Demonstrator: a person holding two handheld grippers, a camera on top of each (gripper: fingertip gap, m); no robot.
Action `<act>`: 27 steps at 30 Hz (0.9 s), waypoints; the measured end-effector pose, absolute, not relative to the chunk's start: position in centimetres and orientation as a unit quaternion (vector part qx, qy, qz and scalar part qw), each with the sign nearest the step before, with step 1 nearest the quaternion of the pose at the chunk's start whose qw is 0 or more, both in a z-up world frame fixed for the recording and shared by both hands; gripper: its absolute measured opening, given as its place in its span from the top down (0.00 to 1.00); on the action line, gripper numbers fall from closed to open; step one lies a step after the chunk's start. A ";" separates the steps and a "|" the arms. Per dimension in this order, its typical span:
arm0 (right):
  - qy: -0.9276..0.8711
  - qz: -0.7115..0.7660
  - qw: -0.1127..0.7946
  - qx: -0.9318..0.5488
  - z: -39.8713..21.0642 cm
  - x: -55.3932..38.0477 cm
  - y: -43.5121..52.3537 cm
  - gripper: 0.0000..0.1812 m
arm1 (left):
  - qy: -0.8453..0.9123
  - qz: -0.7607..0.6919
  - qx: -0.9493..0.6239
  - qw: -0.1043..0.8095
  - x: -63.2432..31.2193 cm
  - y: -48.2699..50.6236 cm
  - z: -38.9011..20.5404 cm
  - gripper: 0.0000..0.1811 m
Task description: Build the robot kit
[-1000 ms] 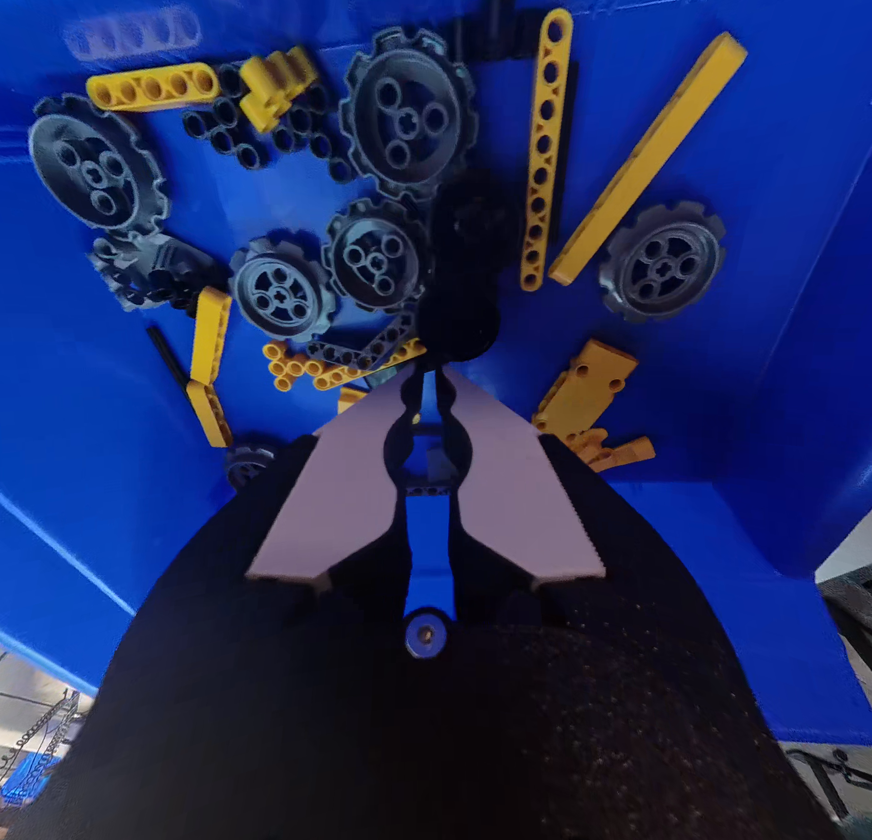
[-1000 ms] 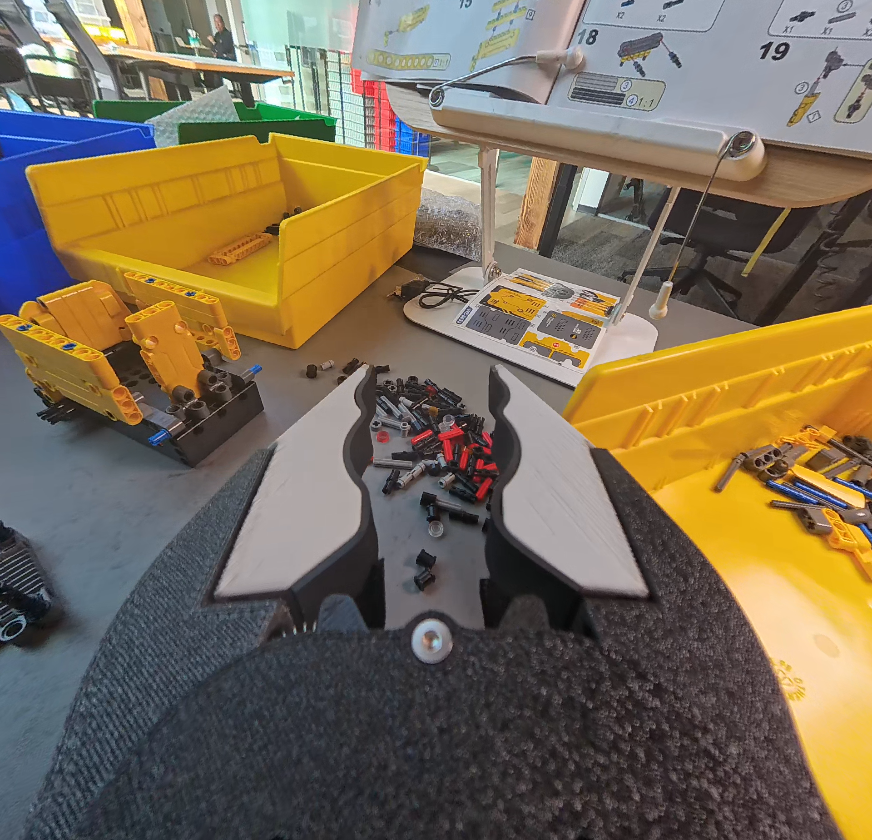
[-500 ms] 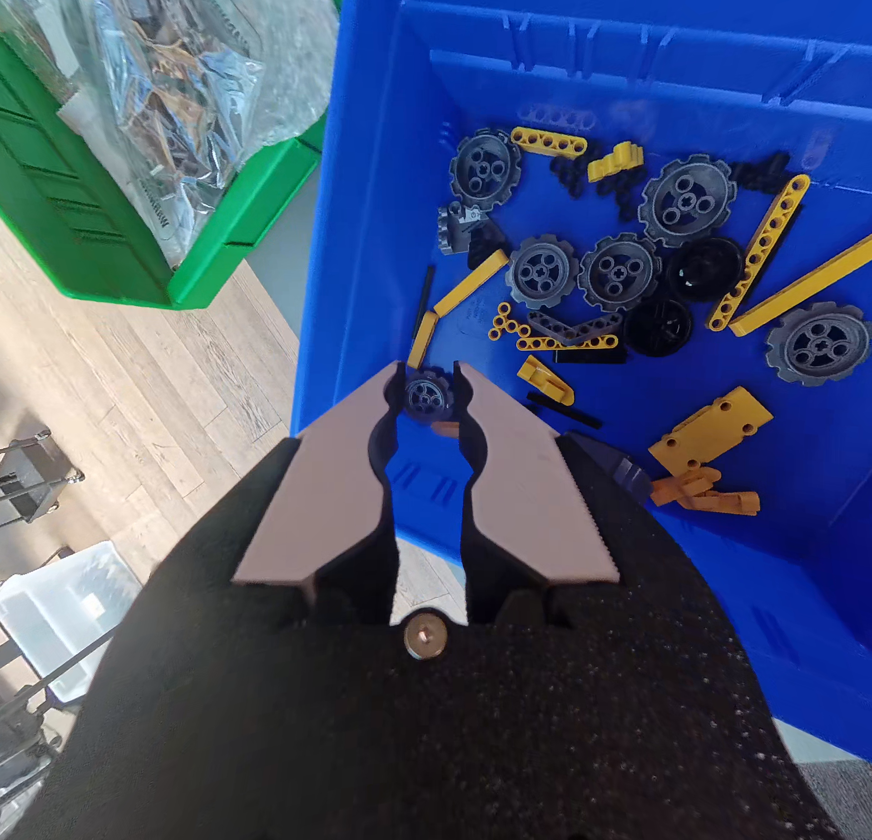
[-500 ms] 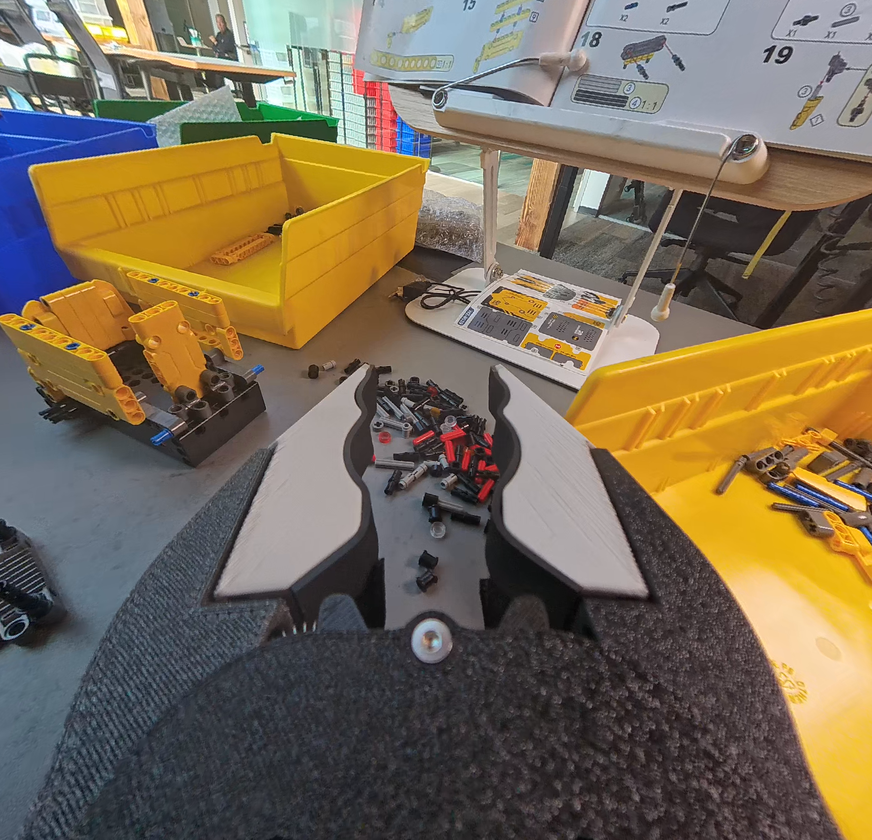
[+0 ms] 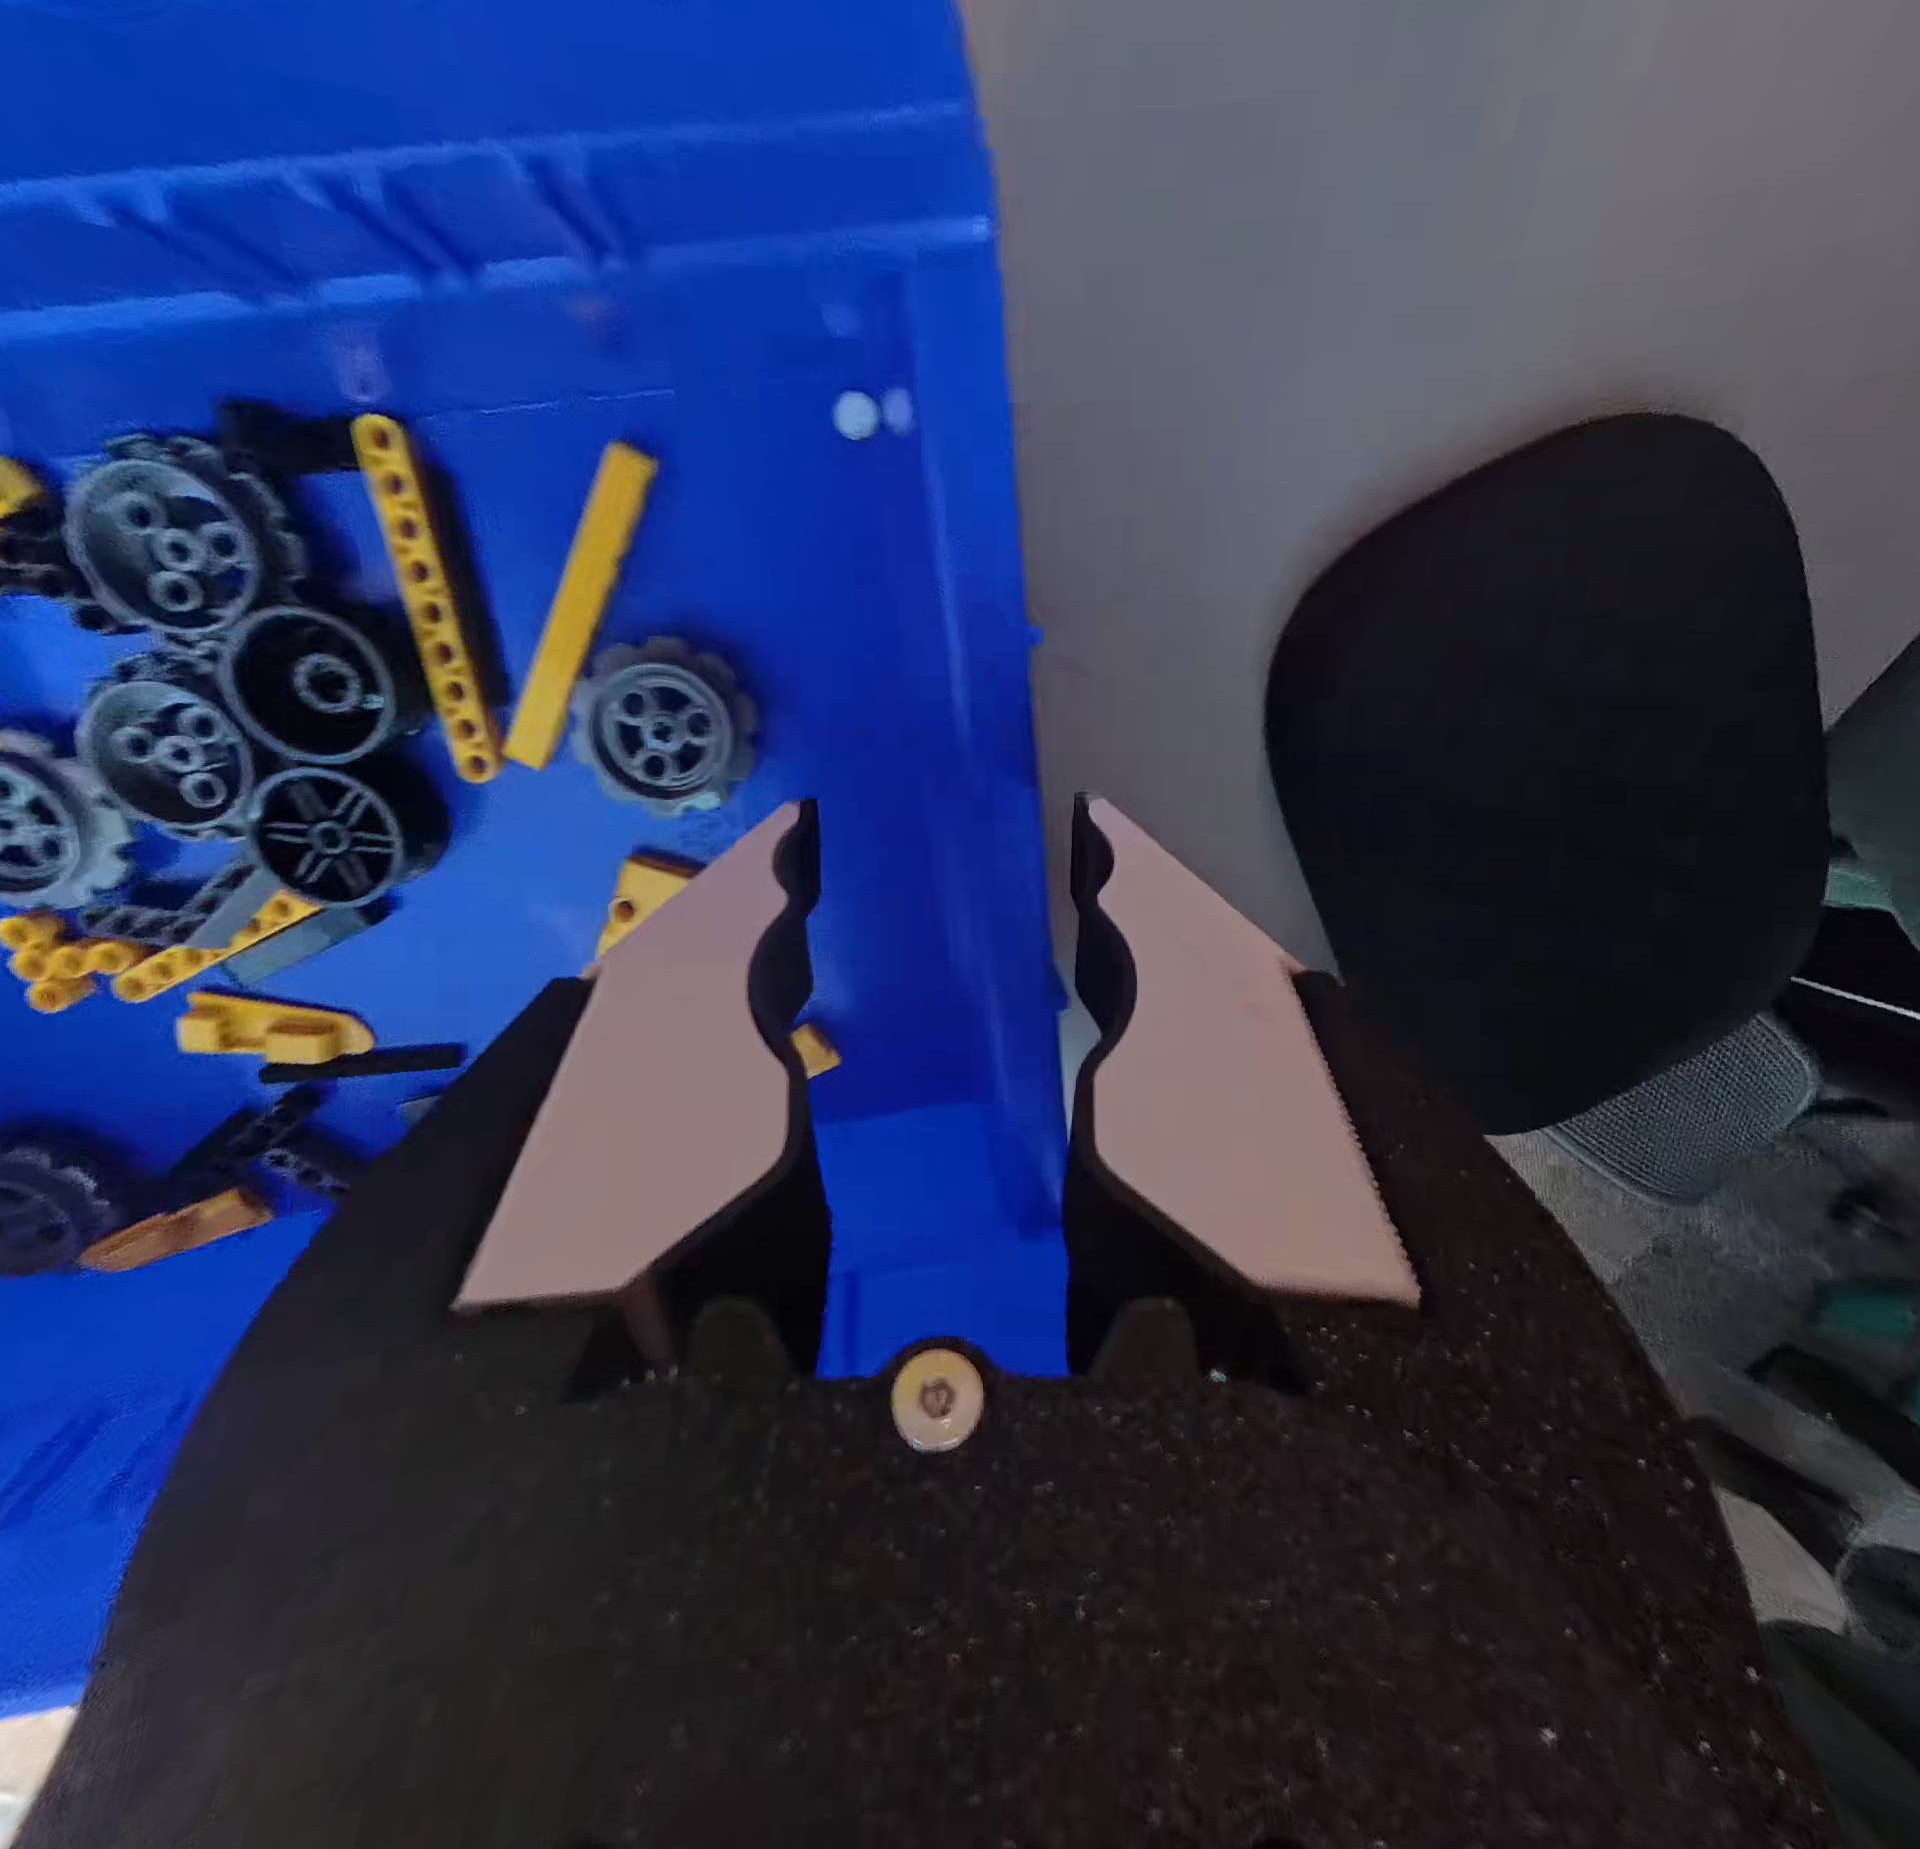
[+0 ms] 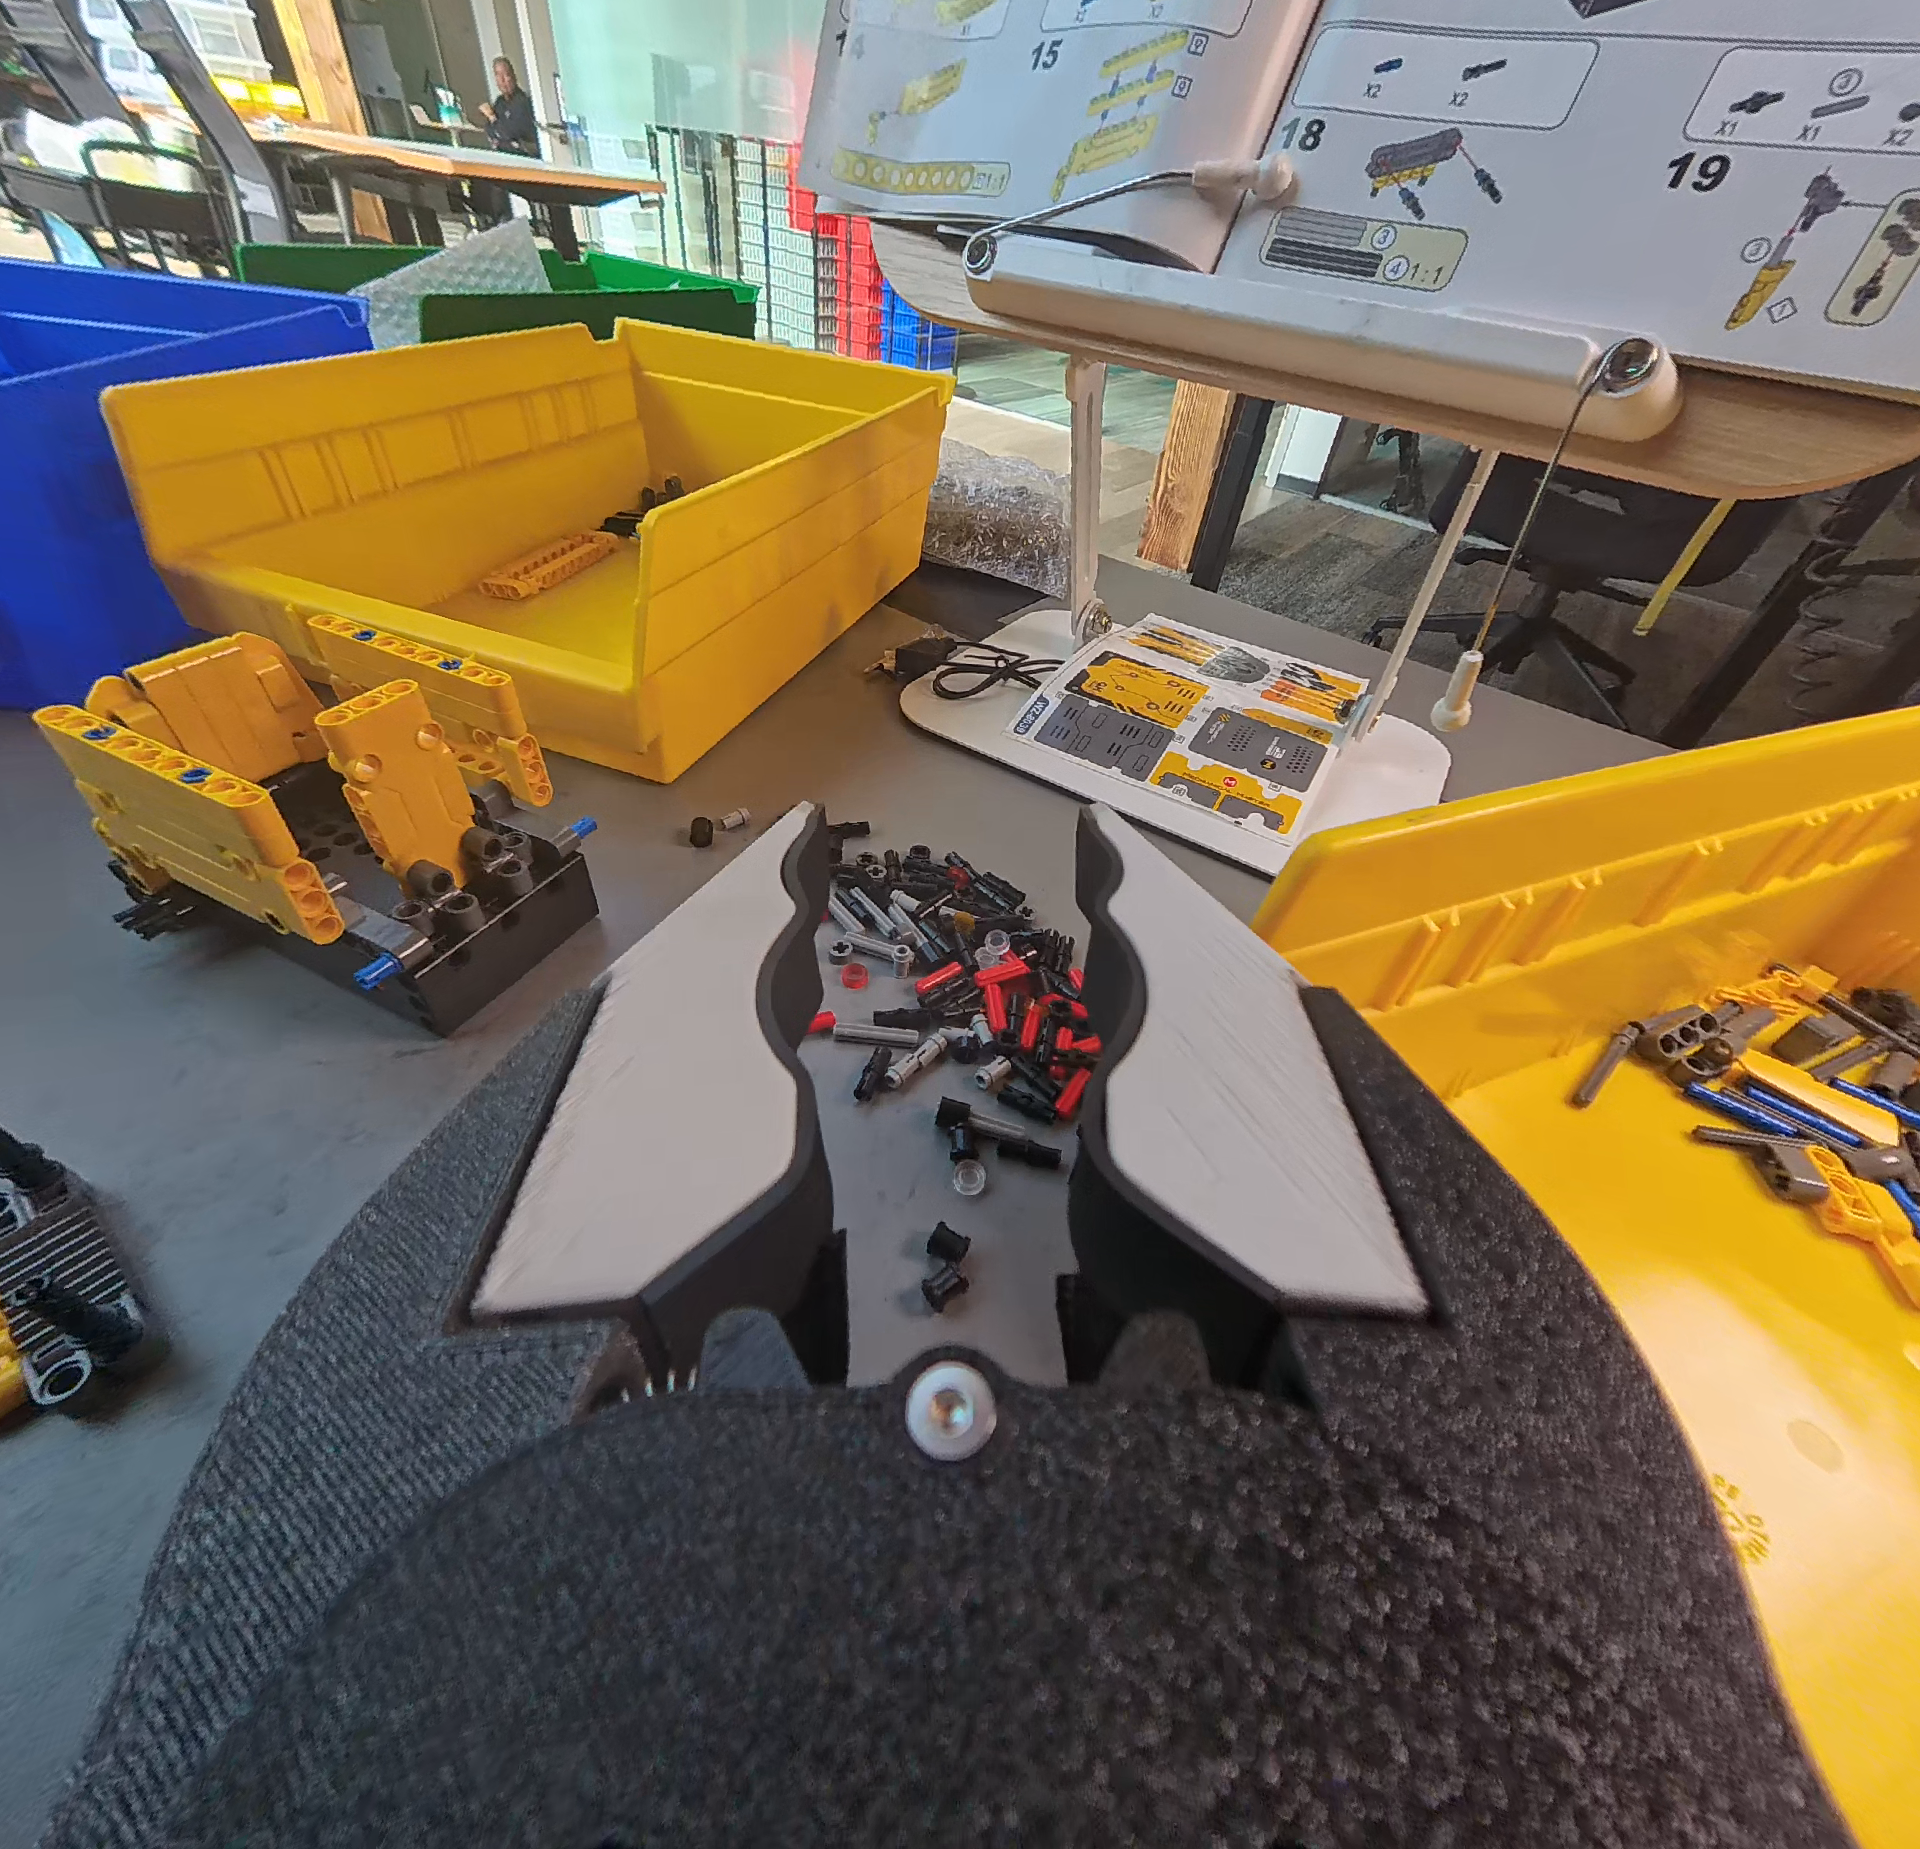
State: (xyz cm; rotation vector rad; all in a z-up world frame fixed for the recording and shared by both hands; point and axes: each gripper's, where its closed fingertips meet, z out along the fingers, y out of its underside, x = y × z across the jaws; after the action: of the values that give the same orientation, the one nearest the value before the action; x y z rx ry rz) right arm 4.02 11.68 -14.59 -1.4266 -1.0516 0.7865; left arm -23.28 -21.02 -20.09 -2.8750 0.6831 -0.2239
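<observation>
Left gripper (image 5: 943,828), right gripper (image 6: 951,831): grey wavy-edged jaws, black textured bodies, one central silver screw each.

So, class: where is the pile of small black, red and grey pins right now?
In the right wrist view, the pin pile lies on the grey table, framed between the open right gripper fingers, with the half-built yellow model to its left.

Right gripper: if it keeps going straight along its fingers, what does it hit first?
Most likely the loose pile of black, red and grey pins on the grey table. The right gripper is open and empty, with the pile lying between its fingers. Height above the table is unclear.
</observation>
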 end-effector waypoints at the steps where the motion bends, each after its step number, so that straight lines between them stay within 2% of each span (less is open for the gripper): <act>1: -0.448 0.334 0.567 -0.606 -14.5 4.0 11.6 0.74 | 0.241 -0.069 -0.965 0.073 -22.6 -21.5 -20.9 0.73; 3: -0.448 0.334 0.568 -0.604 -14.4 4.0 11.6 0.74 | 0.251 -0.048 -0.966 0.048 -22.1 -22.2 -22.2 0.73; 6: -0.447 0.335 0.571 -0.602 -14.2 4.1 11.5 0.74 | 0.250 0.007 -0.968 0.013 -23.2 -23.0 -24.1 0.81; 7: -0.447 0.335 0.572 -0.601 -14.1 4.1 11.5 0.74 | 0.250 0.022 -0.968 0.012 -23.5 -23.0 -24.4 0.86; 10: -0.446 0.335 0.573 -0.601 -14.0 4.2 11.5 0.74 | 0.225 0.020 -0.974 0.015 -23.6 -23.5 -24.0 0.88; 12: -0.447 0.336 0.573 -0.599 -14.0 4.2 11.4 0.74 | 0.213 -0.008 -0.977 0.023 -22.8 -24.5 -22.5 0.88; 15: -0.448 0.341 0.573 -0.596 -13.8 4.1 11.1 0.74 | 0.217 -0.082 -0.970 0.070 -19.2 -25.5 -17.1 0.89; 19: -0.453 0.345 0.570 -0.592 -13.7 3.9 10.8 0.74 | 0.228 -0.083 -0.963 0.115 -18.3 -25.4 -12.1 0.87; 23: -0.454 0.349 0.570 -0.589 -13.6 3.9 10.6 0.74 | 0.134 -0.016 -0.987 0.089 -24.4 -23.8 -16.0 0.87; 27: -0.447 0.346 0.578 -0.589 -13.2 4.3 10.9 0.74 | 0.161 -0.030 -0.983 0.080 -21.5 -24.1 -17.5 0.88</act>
State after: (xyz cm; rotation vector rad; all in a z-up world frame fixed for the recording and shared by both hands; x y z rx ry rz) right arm 4.30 10.93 -13.18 -1.3775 -1.0460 0.8104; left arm -21.52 -24.07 -17.54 -2.9416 0.4828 -0.0883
